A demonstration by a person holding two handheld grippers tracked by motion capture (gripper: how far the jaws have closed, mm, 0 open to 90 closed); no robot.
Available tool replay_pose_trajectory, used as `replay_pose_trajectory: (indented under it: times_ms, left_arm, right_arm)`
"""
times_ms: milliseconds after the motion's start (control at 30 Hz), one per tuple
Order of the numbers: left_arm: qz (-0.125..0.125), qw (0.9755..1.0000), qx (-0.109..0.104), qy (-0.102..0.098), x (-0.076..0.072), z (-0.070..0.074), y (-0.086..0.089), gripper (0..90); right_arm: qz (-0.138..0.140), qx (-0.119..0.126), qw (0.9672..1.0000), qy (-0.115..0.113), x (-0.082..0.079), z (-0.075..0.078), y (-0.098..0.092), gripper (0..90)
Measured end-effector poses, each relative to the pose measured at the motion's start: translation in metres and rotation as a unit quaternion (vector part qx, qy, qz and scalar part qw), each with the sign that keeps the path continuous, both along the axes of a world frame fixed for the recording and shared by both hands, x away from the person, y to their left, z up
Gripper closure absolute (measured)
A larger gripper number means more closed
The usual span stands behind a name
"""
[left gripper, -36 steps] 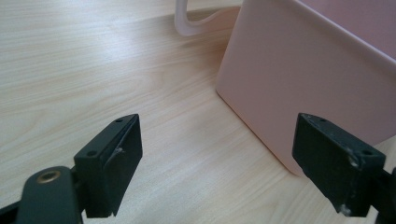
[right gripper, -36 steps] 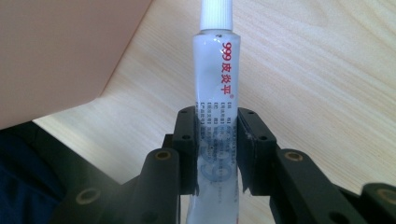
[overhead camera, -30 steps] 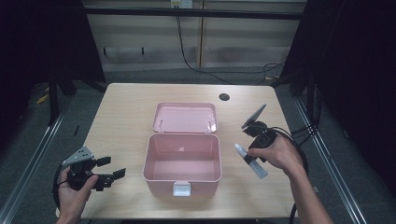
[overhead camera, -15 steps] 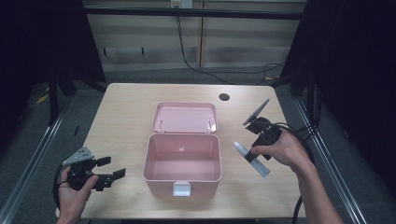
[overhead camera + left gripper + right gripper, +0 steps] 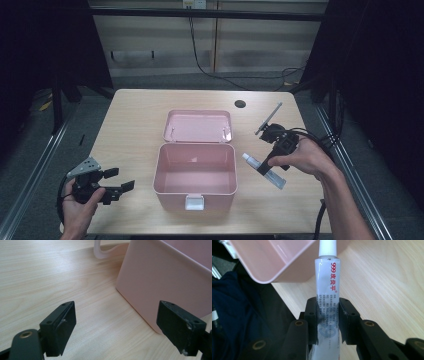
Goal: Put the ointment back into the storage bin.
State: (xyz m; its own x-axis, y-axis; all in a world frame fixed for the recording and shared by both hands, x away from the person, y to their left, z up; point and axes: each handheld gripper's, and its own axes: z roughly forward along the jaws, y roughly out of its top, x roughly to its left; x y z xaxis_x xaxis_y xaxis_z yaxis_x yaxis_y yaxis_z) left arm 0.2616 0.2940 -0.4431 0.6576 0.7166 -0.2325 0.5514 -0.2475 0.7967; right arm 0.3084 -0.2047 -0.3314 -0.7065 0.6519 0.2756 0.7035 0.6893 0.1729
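tube: small white ointment tube (image 5: 327,287) with red print and a ribbed white cap, clamped in the right gripper (image 5: 328,320). Jaws pinch it around the middle of the body, cap end sticking out ahead of the jaws toward the box.
where it is: up off the bench (image 5: 140,130), just to the right of the open pink box (image 5: 196,167) in the high view, tilted with the cap toward the box.
right gripper state: clenched on the tube, pads flat against both sides.
left gripper: (image 5: 117,325) jaws spread wide, nothing between them, sitting low by the box's outer wall. Basically idle.
how it'll handle: I'd guess super light and soft. A foil or plastic tube like this squishes, so a hard squeeze could dent it. The surface looks glossy, so it might slip or swivel in the pads if swung fast.
best spot to grab: mid-body like now seems fine. Nearer the cap shoulder would be stiffer and less squishy.
box: lid (image 5: 199,126) flipped back, inside looks empty, plenty of room to drop the tube in.
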Motion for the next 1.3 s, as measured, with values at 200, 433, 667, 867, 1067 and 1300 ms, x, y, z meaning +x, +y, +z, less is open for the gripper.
replay_pose_trajectory:
  times_ms: [200,433,667,867,1067,1300]
  left_arm:
    - [0.0,1.0,-0.001,0.0,0.0,0.0,0.0,16.2]
    - [0.001,1.0,-0.003,0.0,0.0,0.0,0.0,16.2]
    - [0.0,1.0,-0.001,0.0,0.0,0.0,0.0,16.2]
    - [0.001,1.0,-0.002,0.0,0.0,0.0,0.0,16.2]
    - [0.001,1.0,-0.004,0.0,0.0,0.0,0.0,16.2]
    - [0.001,1.0,-0.004,-0.001,0.0,0.001,0.0,16.2]
  right_arm:
    - [0.029,0.005,0.9995,-0.011,-0.001,0.005,0.007,71.7]
    - [0.055,0.017,0.998,-0.027,-0.002,0.014,0.015,71.6]
    - [0.072,0.019,0.9969,-0.025,-0.003,0.016,0.025,71.7]
    - [0.093,0.017,0.9949,-0.033,-0.002,0.018,0.04,71.7]
    - [0.124,0.013,0.9917,-0.033,0.0,0.018,0.059,71.7]
    - [0.14,0.019,0.9895,-0.031,0.002,0.019,0.075,71.7]
